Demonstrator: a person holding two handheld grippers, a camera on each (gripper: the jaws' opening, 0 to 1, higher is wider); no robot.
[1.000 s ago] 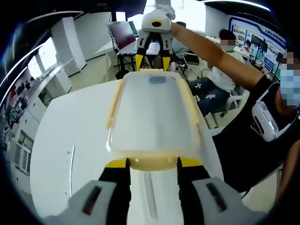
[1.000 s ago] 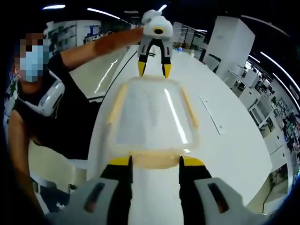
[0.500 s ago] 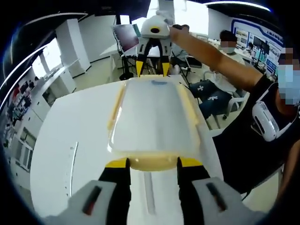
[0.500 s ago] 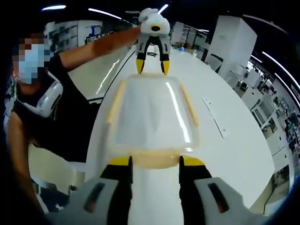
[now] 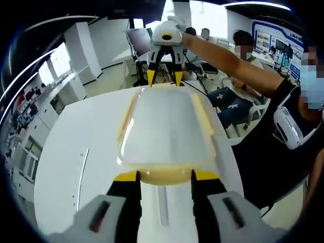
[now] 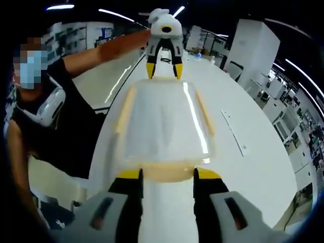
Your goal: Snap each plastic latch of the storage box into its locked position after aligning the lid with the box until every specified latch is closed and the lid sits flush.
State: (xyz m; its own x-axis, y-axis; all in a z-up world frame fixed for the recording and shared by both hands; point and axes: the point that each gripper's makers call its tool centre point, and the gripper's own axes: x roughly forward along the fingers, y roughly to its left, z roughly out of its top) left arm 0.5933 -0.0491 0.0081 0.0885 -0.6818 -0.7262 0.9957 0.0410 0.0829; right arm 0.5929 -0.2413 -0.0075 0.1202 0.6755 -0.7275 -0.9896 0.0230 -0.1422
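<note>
A translucent lid (image 5: 164, 126) with yellow latches along its long sides (image 5: 125, 119) hangs over the white table (image 5: 76, 152), held at both ends. My left gripper (image 5: 164, 177) is shut on the yellow latch (image 5: 164, 175) at the lid's near end. At the far end, my right gripper (image 5: 164, 77) clamps the opposite latch. In the right gripper view the same lid (image 6: 162, 126) runs away from my right gripper (image 6: 166, 174), shut on its near end latch (image 6: 166, 172), toward my left gripper (image 6: 162, 71). The box body is hidden from sight.
A thin white ruler-like strip (image 5: 81, 169) (image 6: 234, 132) lies on the table beside the lid. The person holding the grippers (image 5: 288, 116) (image 6: 40, 111) stands at the table's edge. Seated people (image 5: 243, 55) and chairs are beyond the far end.
Both views have shifted a little, so the hands have carried the lid slightly over the table. Both grips on the end latches are unchanged.
</note>
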